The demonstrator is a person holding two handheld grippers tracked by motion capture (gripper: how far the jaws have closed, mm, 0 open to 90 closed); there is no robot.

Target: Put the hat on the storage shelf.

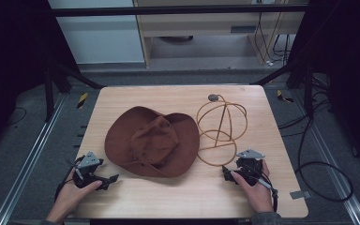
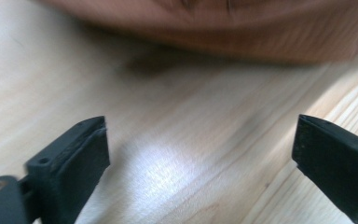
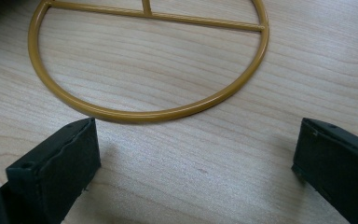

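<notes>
One brown hat [image 1: 152,141], one wire hat stand [image 1: 221,127], two grippers, one table [image 1: 178,194]

In the left gripper view the brown hat [image 2: 223,28] is a blurred band along the top, cut off by the picture's upper edge, so its crown and shape can't be made out there. In the right gripper view the gold wire stand [image 3: 149,114] loses its upper part to the top edge, leaving just the base ring and a crossbar. From the high view, the hat's brim [image 1: 152,140] hides the near-left part of the stand's ring, and the small dark disc [image 1: 213,97] near the table's far edge is too small to identify.
</notes>
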